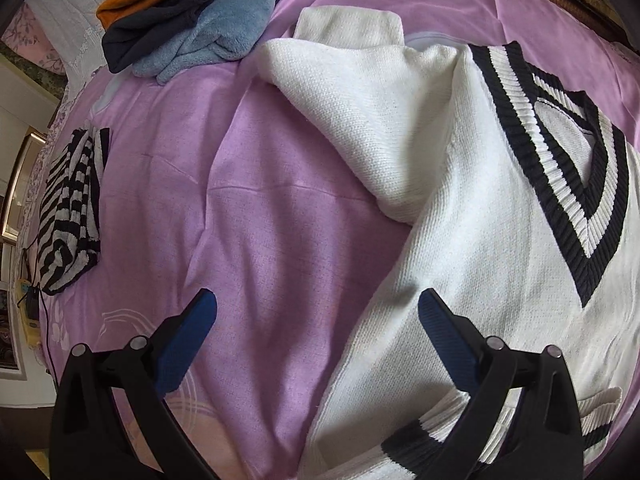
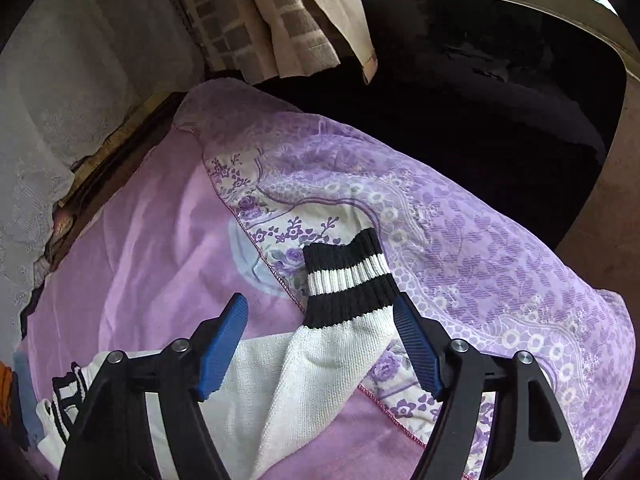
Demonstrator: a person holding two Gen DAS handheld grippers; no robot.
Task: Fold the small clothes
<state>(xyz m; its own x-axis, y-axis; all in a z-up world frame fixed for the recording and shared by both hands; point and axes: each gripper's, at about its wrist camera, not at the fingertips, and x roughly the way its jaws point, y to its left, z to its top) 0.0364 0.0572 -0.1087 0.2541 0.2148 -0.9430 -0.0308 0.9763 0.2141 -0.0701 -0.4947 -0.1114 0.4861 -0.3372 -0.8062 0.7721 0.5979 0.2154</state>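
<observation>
Your white sweater [image 1: 460, 200] lies spread on the purple sheet [image 1: 256, 216] with one sleeve [image 2: 344, 320] stretched out unfolded, both your left gripper [image 1: 316, 308] and right gripper [image 2: 320, 316] gaping empty, so its folding is barely begun.

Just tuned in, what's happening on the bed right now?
A person with a gripper in each hand is folding a white knit sweater with black-and-white trim, spread on the purple bedsheet. One sleeve is already folded across the body. The right gripper is open, its fingers either side of the other sleeve's striped cuff, not pinching it. The left gripper hangs open over the sweater's edge. A striped garment and a pile of clothes lie aside.
</observation>
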